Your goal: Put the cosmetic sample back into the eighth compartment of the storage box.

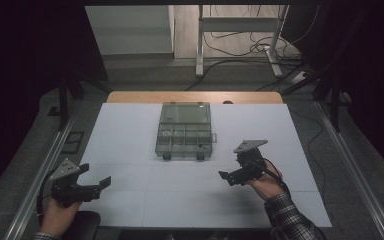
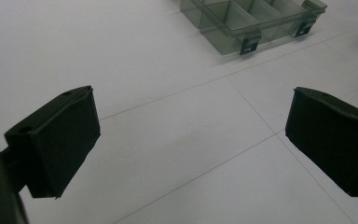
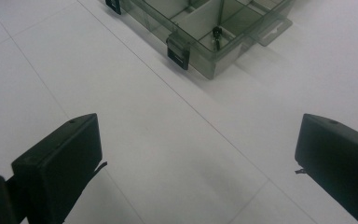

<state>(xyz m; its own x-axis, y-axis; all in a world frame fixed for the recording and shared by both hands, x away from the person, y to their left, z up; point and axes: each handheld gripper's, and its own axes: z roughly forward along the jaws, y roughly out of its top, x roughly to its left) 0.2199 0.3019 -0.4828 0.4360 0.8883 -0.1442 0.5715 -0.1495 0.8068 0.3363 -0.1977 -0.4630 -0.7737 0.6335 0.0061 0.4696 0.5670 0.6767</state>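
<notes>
Nearest us, our two hands come in at the table's near edge, each with a gripper, and both grippers are released with nothing between the jaws. We hold the left gripper [image 1: 82,187] low over the near left corner and the right gripper [image 1: 240,172] closer in, just short of the box.

That box [image 1: 185,131] is what we are after: a clear, compartmented organiser sitting at the middle of the white table [image 1: 130,200], toward the far side, its lid standing open at the back. Its two dark latches [image 1: 200,156] face us, which is likely why we approach from this side. In the right gripper view a small dark part [image 3: 217,36] lies in one compartment near the corner; we cannot tell what it is.

We judge the wide jaws are kept that way to be ready for the lid or a latch. The left gripper is well apart from the box [image 2: 254,23], probably waiting to steady it.
</notes>
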